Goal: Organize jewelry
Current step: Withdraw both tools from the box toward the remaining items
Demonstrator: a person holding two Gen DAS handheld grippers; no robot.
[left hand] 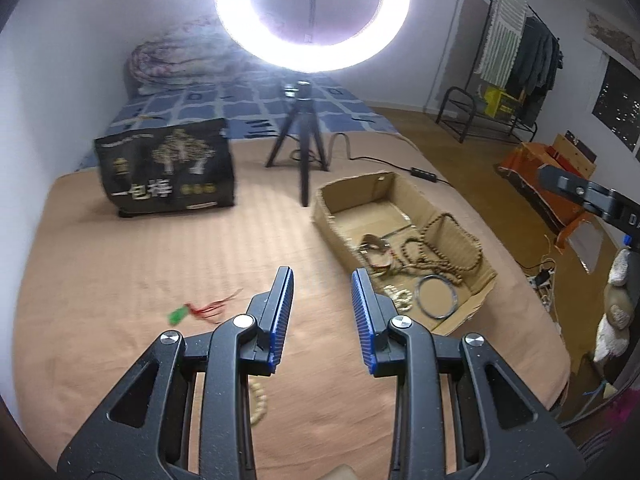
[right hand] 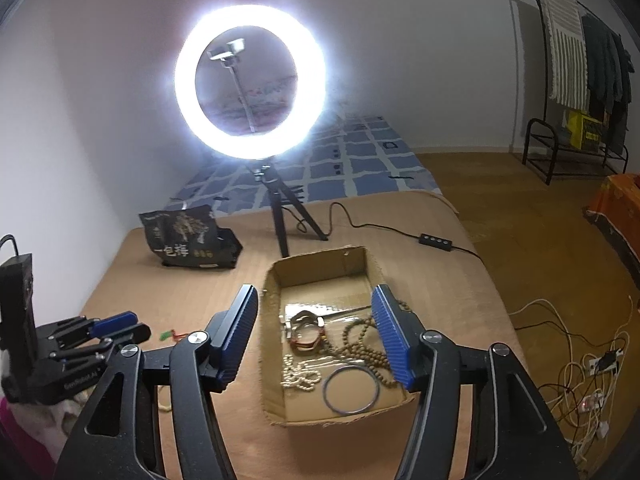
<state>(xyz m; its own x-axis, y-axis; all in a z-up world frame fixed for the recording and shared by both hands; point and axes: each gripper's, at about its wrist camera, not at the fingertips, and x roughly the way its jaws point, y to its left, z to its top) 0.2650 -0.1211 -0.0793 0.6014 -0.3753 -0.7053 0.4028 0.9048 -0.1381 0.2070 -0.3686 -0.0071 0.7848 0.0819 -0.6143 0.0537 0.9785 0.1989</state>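
A shallow cardboard box (left hand: 472,304) (right hand: 320,264) sits on the tan bed cover. It holds a long brown bead necklace (left hand: 440,248) (right hand: 360,344), a metal bangle (left hand: 437,296) (right hand: 351,390), a cream bead strand (left hand: 400,298) (right hand: 298,376) and bracelets (right hand: 306,330). A green charm with red tassel (left hand: 196,310) (right hand: 170,335) lies on the cover left of the box. Another cream bead strand (left hand: 259,402) lies under my left gripper. My left gripper (left hand: 322,278) is open and empty, left of the box. My right gripper (right hand: 316,296) is open and empty above the box.
A ring light on a black tripod (left hand: 302,144) (right hand: 280,216) stands behind the box, its cable and controller (right hand: 436,242) to the right. A black printed bag (left hand: 168,168) (right hand: 192,240) lies at the back left. Cables (right hand: 580,376) litter the floor on the right.
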